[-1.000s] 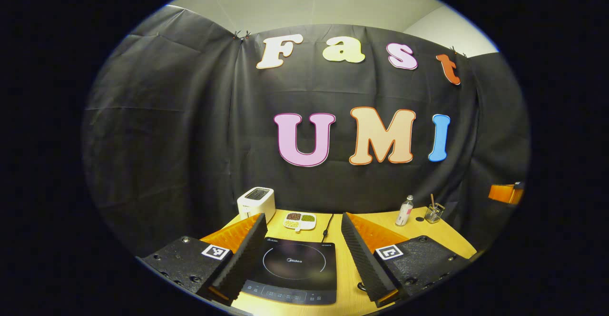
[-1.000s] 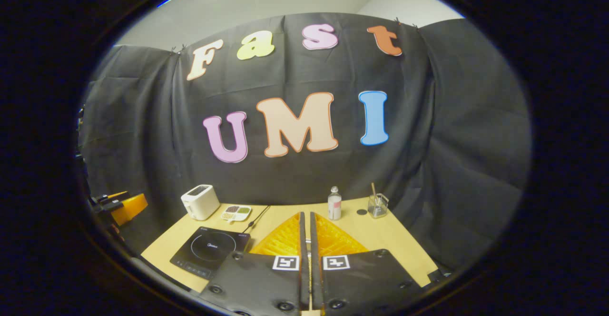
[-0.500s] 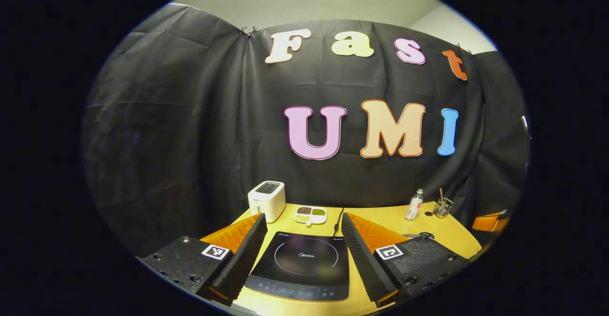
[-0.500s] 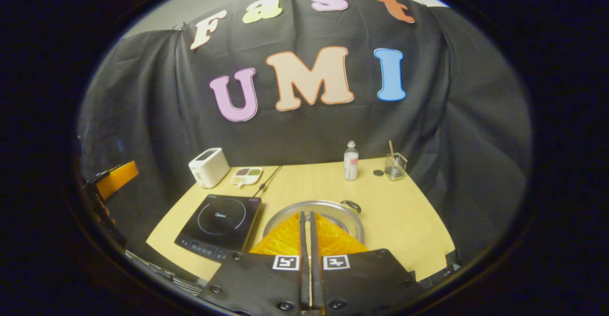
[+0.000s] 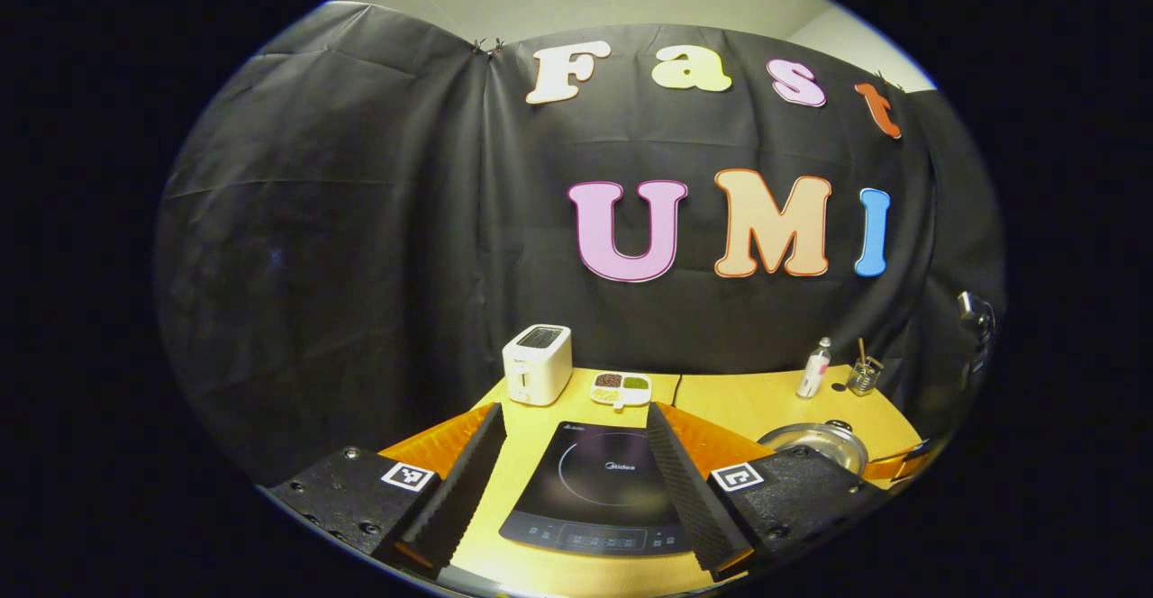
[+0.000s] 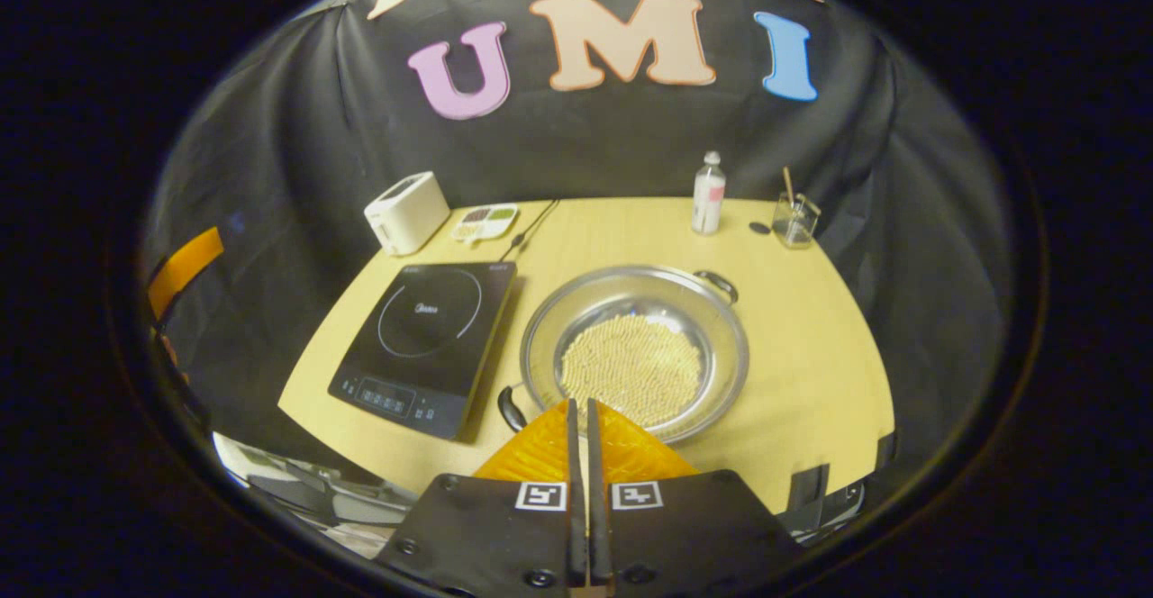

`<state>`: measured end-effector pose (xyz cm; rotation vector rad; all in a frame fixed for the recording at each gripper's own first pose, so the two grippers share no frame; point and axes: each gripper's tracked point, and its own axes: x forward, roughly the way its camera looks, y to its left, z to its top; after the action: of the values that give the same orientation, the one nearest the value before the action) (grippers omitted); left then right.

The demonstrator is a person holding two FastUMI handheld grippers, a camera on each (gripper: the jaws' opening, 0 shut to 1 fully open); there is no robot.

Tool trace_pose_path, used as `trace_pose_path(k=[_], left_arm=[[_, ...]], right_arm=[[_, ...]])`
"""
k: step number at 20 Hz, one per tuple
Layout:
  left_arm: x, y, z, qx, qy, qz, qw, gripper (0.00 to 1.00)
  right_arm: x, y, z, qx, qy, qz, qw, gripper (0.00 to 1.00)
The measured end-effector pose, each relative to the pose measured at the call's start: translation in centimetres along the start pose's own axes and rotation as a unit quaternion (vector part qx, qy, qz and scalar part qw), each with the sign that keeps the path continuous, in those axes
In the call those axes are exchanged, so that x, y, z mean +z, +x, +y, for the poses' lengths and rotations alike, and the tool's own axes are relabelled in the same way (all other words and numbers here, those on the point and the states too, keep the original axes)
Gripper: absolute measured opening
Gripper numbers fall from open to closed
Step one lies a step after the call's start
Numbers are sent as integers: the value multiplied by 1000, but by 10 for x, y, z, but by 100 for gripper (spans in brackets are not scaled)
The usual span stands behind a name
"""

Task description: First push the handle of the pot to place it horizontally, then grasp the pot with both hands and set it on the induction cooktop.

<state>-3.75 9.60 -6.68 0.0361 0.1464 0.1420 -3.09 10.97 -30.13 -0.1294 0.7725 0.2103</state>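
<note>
"Where's the pot point(image 6: 635, 350)?"

"On the table point(image 6: 811, 346), just right of the cooktop point(image 6: 423, 346). Its two handles sit slanted, I think."

"So what step is it?"

"The first one, pushing a handle point(image 6: 511, 407) level. The right gripper point(image 6: 581, 409), fingers pressed together, hangs over the near rim. The left gripper point(image 5: 567, 463) is spread wide above the cooktop."

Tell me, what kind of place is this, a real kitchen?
Probably a mock kitchen set up in a recording booth, not a home. A wooden table holds an induction cooktop, a pot and a toaster, with black cloth hung behind.
</note>
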Motion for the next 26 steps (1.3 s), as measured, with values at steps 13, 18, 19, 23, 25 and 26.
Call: trace_pose_path(k=[13,18,19,23,25,26], left_arm=[[-32,3,44,21,-2,31,999,93],[-45,8,56,24,-5,41,999,96],[-49,8,59,26,-5,44,999,99],[-52,10,64,27,-9,48,998,96],[-53,11,65,25,-10,49,998,96],[-54,11,65,24,-9,50,998,96]], right_arm=[[-83,61,19,-15,-30,162,986,4],[-92,83,14,-35,-57,192,979,4],[-94,86,15,-36,-59,196,978,4],[-94,101,20,-34,-60,204,977,4],[-94,107,22,-35,-57,210,975,0],[-93,109,24,-35,-54,212,975,3]])
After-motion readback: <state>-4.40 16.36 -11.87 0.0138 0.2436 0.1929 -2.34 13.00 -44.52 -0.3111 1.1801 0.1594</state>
